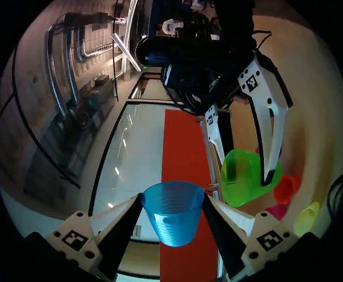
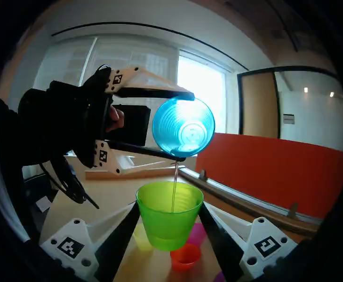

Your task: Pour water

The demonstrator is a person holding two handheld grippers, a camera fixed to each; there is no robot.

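The left gripper [image 1: 172, 201] is clamped on the blue cup [image 1: 173, 221], its 2 fingers pressing on opposite sides. In the right gripper view that cup is tipped over, its mouth facing the camera, just above the green cup [image 2: 170, 221]; a thin stream of water [image 2: 174, 181] falls from its rim into the green cup's open mouth. The right gripper [image 2: 170, 206] grasps the green cup upright between both fingers; an orange cup [image 2: 185, 256] and a pink cup [image 2: 198, 232] sit on the wooden table [image 2: 110, 197] near its base.
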